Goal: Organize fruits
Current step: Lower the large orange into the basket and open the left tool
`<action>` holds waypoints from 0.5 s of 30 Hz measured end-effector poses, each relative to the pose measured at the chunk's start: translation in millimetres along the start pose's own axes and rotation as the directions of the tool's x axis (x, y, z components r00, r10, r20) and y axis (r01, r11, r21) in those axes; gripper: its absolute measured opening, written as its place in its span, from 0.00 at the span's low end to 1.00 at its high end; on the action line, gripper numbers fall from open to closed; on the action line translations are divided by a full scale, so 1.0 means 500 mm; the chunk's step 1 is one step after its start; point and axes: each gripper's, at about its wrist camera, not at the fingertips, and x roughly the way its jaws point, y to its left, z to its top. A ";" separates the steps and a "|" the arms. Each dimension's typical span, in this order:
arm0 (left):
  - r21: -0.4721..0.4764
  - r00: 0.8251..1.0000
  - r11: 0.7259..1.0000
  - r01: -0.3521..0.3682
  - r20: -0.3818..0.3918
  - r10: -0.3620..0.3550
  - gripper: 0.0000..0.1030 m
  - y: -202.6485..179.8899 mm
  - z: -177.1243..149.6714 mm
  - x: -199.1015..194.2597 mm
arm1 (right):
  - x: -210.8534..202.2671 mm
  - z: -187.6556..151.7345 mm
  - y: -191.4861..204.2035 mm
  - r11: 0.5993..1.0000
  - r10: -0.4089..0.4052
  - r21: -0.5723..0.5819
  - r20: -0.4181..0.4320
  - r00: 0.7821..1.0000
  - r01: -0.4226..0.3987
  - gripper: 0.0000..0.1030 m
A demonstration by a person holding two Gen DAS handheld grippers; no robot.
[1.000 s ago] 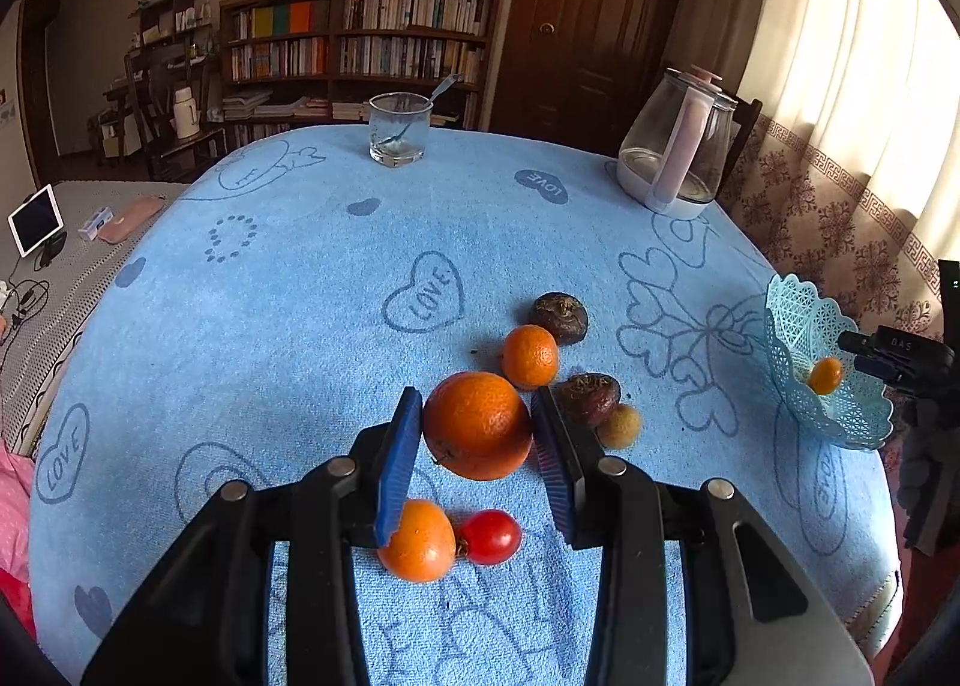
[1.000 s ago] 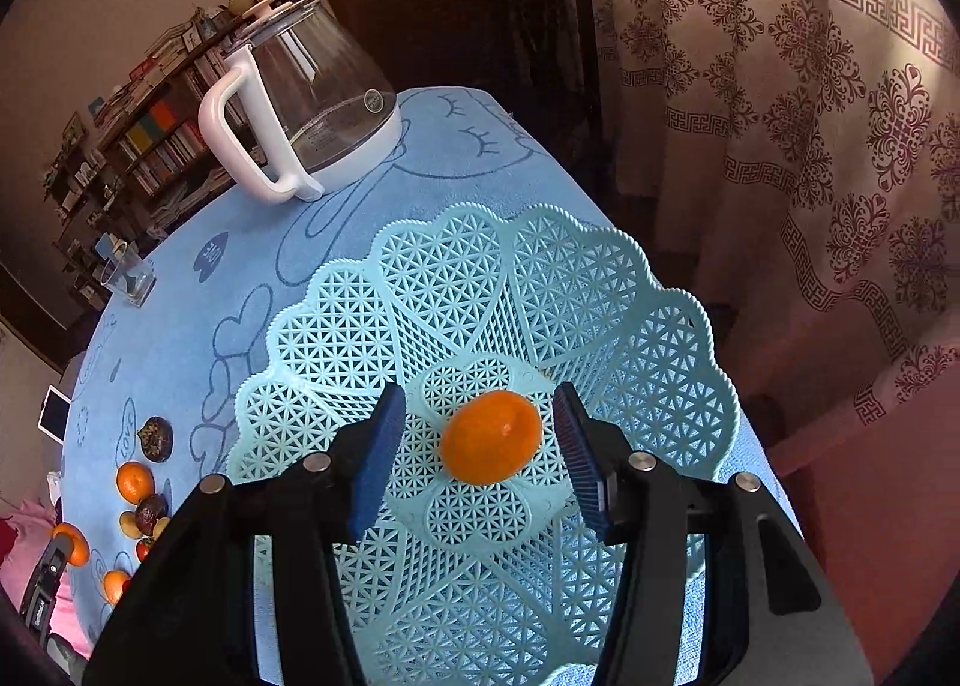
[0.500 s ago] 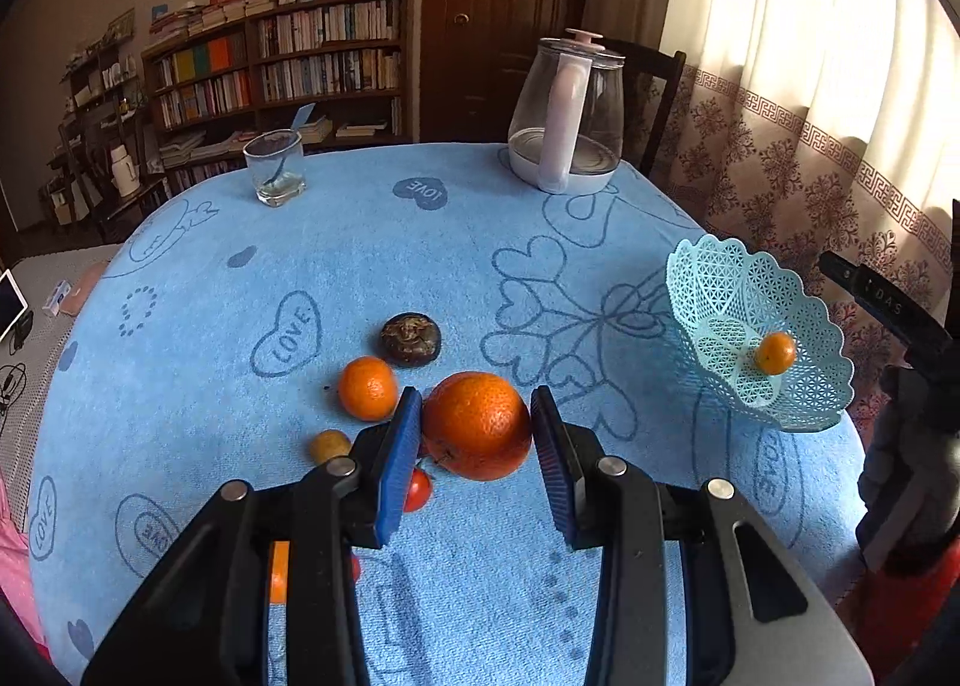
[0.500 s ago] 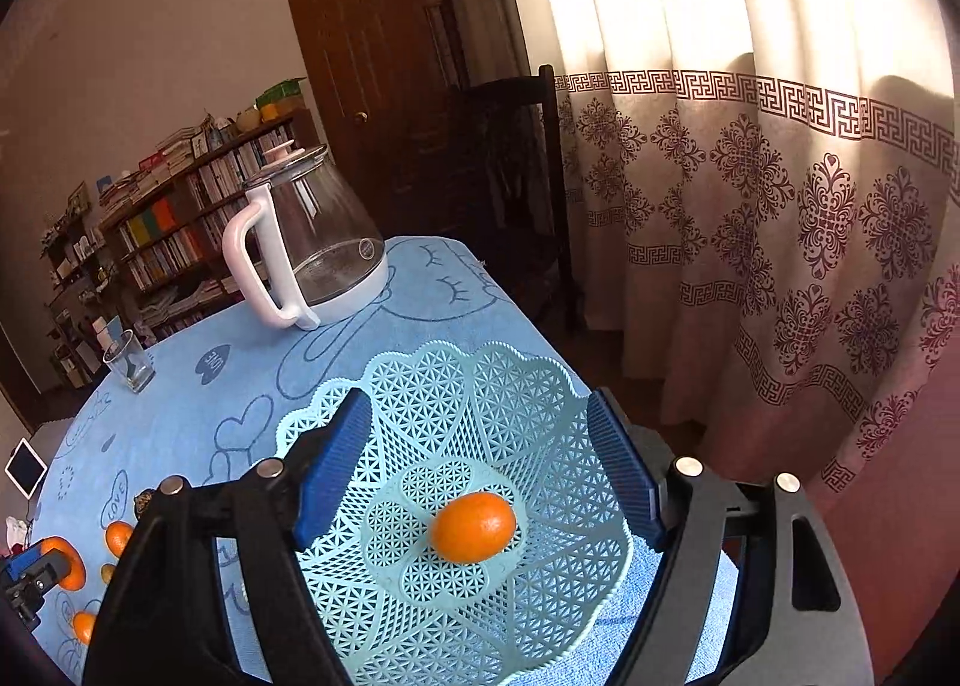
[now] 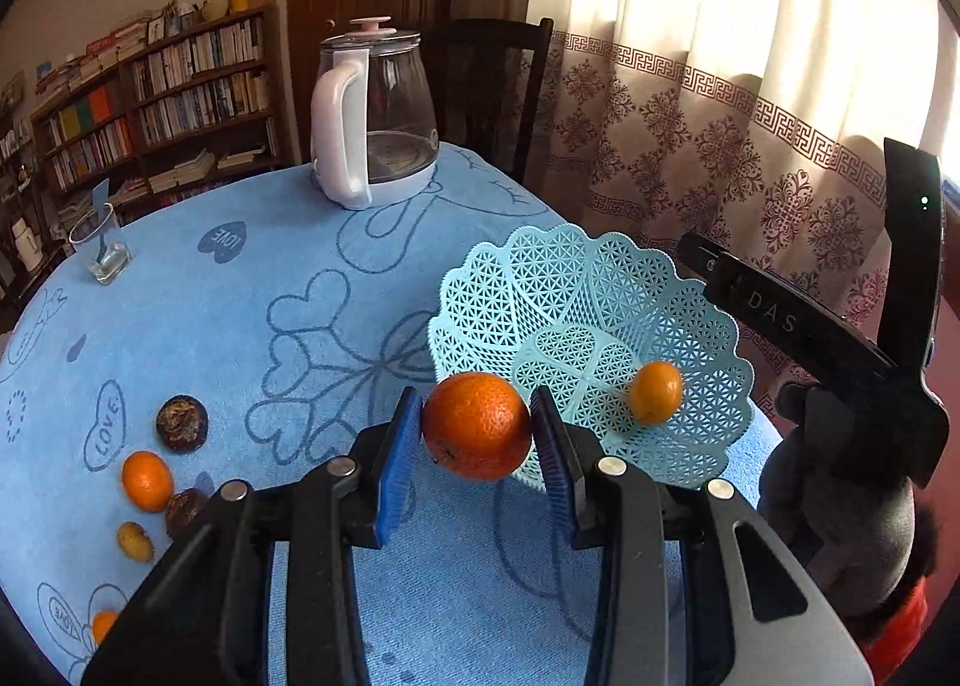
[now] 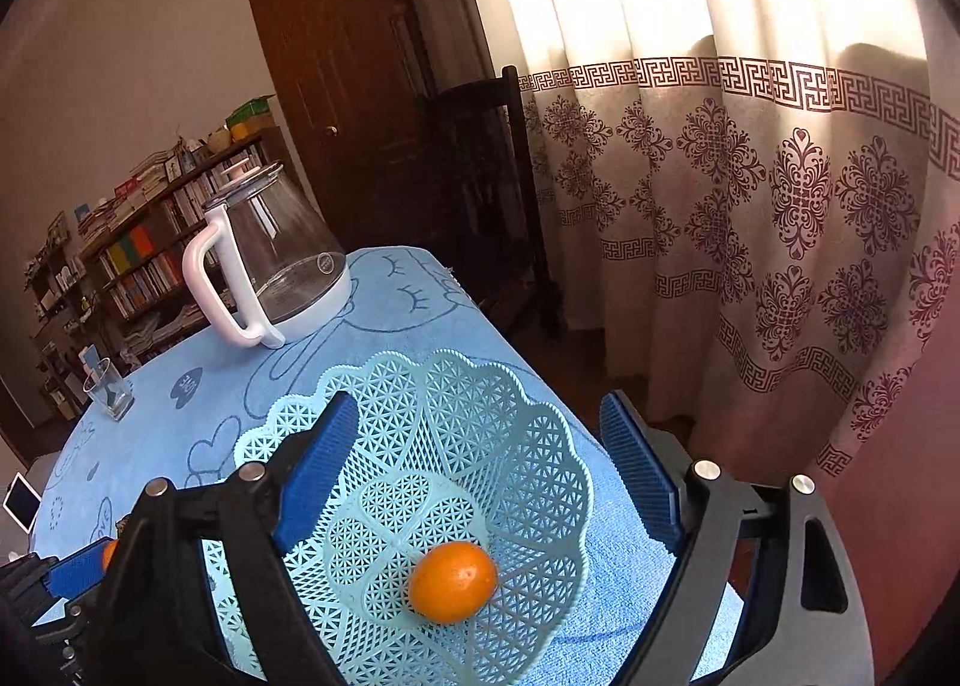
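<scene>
One pale blue lattice basket [image 5: 576,290] stands on the desk [image 5: 240,290] near its curtain-side edge, and a single small orange [image 5: 655,392] lies inside it. One large orange [image 5: 477,425] is off the cloth, pinched between the blue pads of the left hand-held gripper [image 5: 477,434] just in front of the basket's near rim. On the cloth to the left lie five more loose fruits: a mandarin [image 5: 147,479], two dark brown round ones [image 5: 182,422], a small yellowish one [image 5: 135,541], and an orange scrap at the lower edge [image 5: 103,625] that is probably another mandarin, though most of it is cut off. One glass kettle [image 5: 372,116] with a white handle and one drinking glass [image 5: 105,245] stand at the far side.

The blue cloth is printed with hearts reading "LOVE" [image 5: 223,239]. The black bar of the other tool shows the letters "DAS"; anything before them is hidden.

The right hand-held gripper [image 6: 480,476] is spread wide and its jaws are opening; nothing sits between its pads, which hover over the basket with the small orange lying below them, untouched.
</scene>
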 end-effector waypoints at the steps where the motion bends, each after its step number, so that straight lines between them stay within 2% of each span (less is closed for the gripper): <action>1: 0.005 1.000 1.000 0.011 -0.001 -0.011 0.37 -0.010 0.002 0.006 | 0.000 -0.001 0.001 1.000 0.002 0.000 0.000 1.000 -0.002 0.82; 5: 0.024 0.999 0.999 0.036 -0.013 -0.036 0.37 -0.040 0.008 0.030 | 0.000 -0.001 0.000 1.000 0.007 0.009 -0.001 1.000 -0.007 0.84; 7: 0.034 0.999 0.999 0.037 -0.004 -0.037 0.39 -0.049 0.007 0.035 | 0.000 -0.001 -0.002 1.000 0.011 0.017 0.004 1.000 -0.011 0.91; 8: 0.036 0.999 0.999 0.034 0.001 -0.034 0.47 -0.049 0.006 0.035 | 0.000 -0.002 -0.002 1.000 0.012 0.021 0.005 1.000 -0.012 0.93; 9: 0.034 1.000 0.999 0.029 0.008 -0.029 0.65 -0.048 0.006 0.036 | 0.000 -0.002 -0.003 1.000 0.013 0.024 0.004 1.000 -0.013 0.93; 11: 0.025 0.999 1.000 0.010 0.033 -0.011 0.81 -0.040 0.003 0.031 | 0.000 -0.002 -0.004 0.999 0.014 0.030 0.003 1.000 -0.015 0.93; 15: 0.002 0.998 0.999 -0.039 0.046 0.039 0.84 -0.014 0.003 0.022 | -0.007 -0.001 -0.008 0.999 0.015 0.045 0.019 1.000 -0.016 0.94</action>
